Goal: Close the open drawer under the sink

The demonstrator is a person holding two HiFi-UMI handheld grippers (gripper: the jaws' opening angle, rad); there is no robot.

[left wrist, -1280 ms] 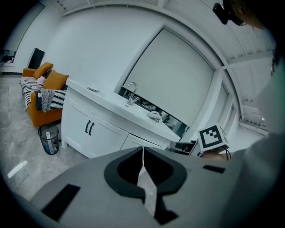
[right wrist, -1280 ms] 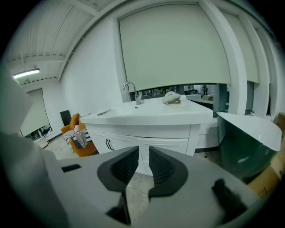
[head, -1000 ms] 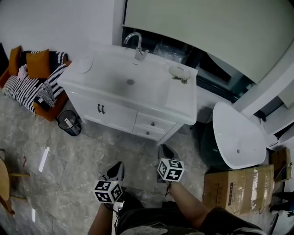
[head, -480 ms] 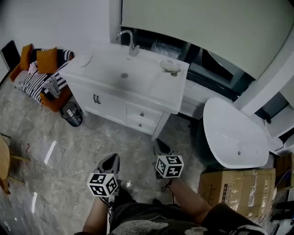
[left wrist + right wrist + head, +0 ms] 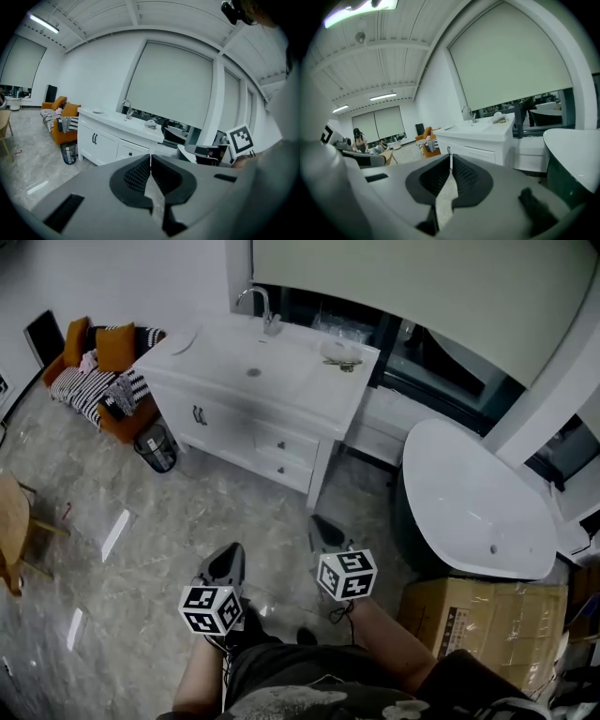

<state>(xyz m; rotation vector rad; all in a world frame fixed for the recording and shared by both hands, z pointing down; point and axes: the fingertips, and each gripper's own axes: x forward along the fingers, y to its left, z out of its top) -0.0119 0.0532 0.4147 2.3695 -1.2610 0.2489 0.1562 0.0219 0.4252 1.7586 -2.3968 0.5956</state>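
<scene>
Both drawers (image 5: 285, 456) under the sink (image 5: 253, 371) sit flush in the vanity (image 5: 220, 427) front; I judge the closing done. The vanity sits farther off than a second ago: the person has backed away. Left gripper (image 5: 225, 563) jaws together, empty. Right gripper (image 5: 323, 529) jaws have just been closing, tips meeting, nothing between.

Open floor (image 5: 178, 521) up to the vanity (image 5: 246, 439); bathtub (image 5: 469, 498) close at right
</scene>
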